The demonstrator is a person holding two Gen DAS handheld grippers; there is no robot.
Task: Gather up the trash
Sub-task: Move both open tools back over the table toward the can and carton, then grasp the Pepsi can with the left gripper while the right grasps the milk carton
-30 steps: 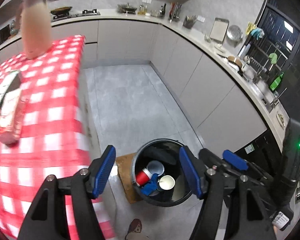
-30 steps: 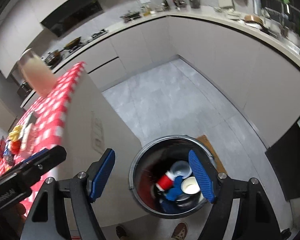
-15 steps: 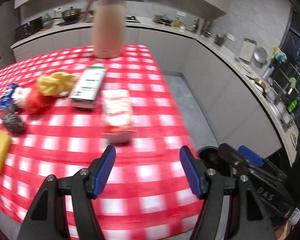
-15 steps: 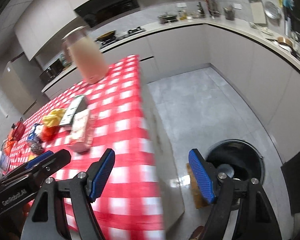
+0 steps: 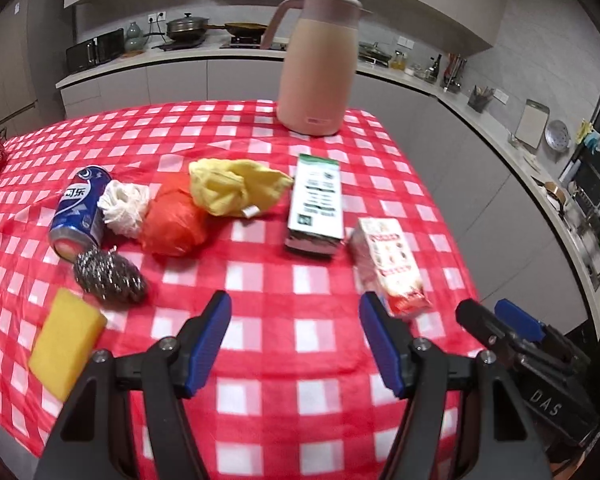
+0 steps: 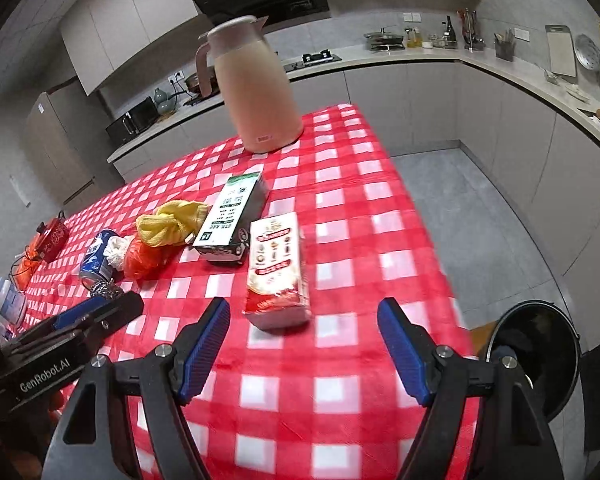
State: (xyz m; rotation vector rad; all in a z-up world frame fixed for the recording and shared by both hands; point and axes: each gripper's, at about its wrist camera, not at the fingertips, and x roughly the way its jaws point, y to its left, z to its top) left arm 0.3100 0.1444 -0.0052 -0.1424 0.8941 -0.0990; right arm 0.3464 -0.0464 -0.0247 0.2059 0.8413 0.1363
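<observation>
Trash lies on a red checked tablecloth (image 5: pixel 300 320): a red-white carton (image 5: pixel 392 266), a green-white carton (image 5: pixel 318 200), a yellow cloth (image 5: pixel 236 186), an orange bag (image 5: pixel 172 224), a white wad (image 5: pixel 124 206), a blue can (image 5: pixel 80 210), a steel scourer (image 5: pixel 108 276) and a yellow sponge (image 5: pixel 66 338). My left gripper (image 5: pixel 296 344) is open and empty above the table's near part. My right gripper (image 6: pixel 304 352) is open and empty, just short of the red-white carton (image 6: pixel 276 272). The black bin (image 6: pixel 536 352) stands on the floor at the right.
A tall pink jug (image 5: pixel 318 64) stands at the table's far edge. A red object (image 6: pixel 52 236) and a white-blue container (image 6: pixel 8 300) sit at the table's left. Grey cabinets and a counter (image 6: pixel 520 80) ring the room; grey floor (image 6: pixel 480 208) lies right of the table.
Both grippers have swung from over the bin on the floor to over the table. The trash items now lie in front of them. Both stay open and empty.
</observation>
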